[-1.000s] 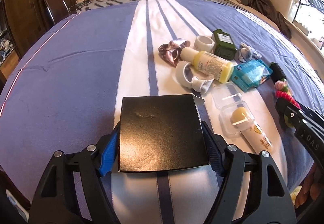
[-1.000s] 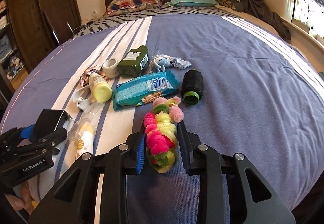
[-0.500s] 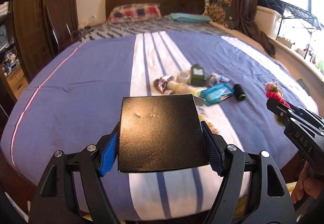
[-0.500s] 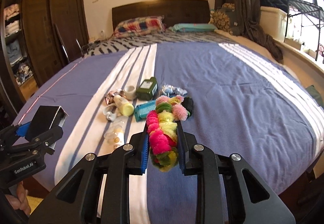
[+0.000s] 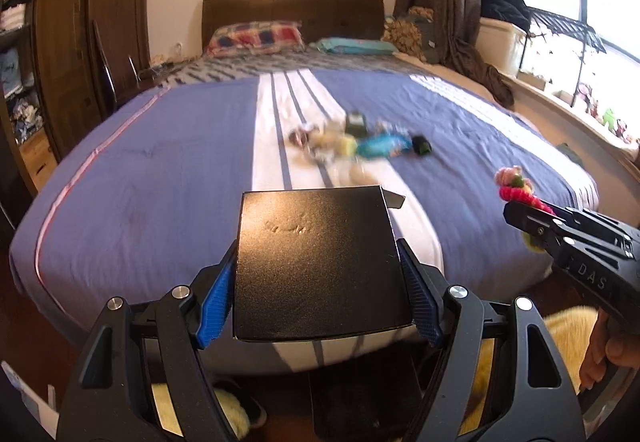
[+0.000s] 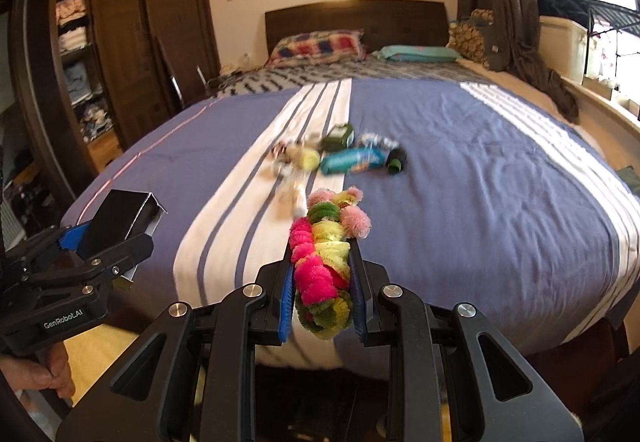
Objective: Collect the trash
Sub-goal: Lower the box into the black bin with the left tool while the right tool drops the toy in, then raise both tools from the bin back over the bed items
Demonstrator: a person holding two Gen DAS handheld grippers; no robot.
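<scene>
My left gripper (image 5: pixel 318 270) is shut on a flat black box (image 5: pixel 316 262) and holds it in the air off the foot of the bed; it also shows in the right wrist view (image 6: pixel 120 220). My right gripper (image 6: pixel 322 262) is shut on a fuzzy pink, yellow and green pom-pom string (image 6: pixel 324 246), also seen at the right in the left wrist view (image 5: pixel 516 186). On the blue bedspread (image 5: pixel 160 170) lies a cluster of trash: a teal packet (image 6: pixel 352 160), a dark green bottle (image 6: pixel 340 134), a black cap (image 6: pixel 396 160), a yellow-capped bottle (image 6: pixel 306 158).
A wooden wardrobe (image 6: pixel 132 50) stands left of the bed, with a headboard (image 6: pixel 356 20) and pillows at the far end. A window sill with a white bin (image 5: pixel 502 40) runs along the right. The floor below shows yellow slippers (image 5: pixel 236 412).
Both grippers have pulled back and up from the bed with their objects held. The trash cluster now looks farther away, and the bed's foot edge and the floor have come into view.
</scene>
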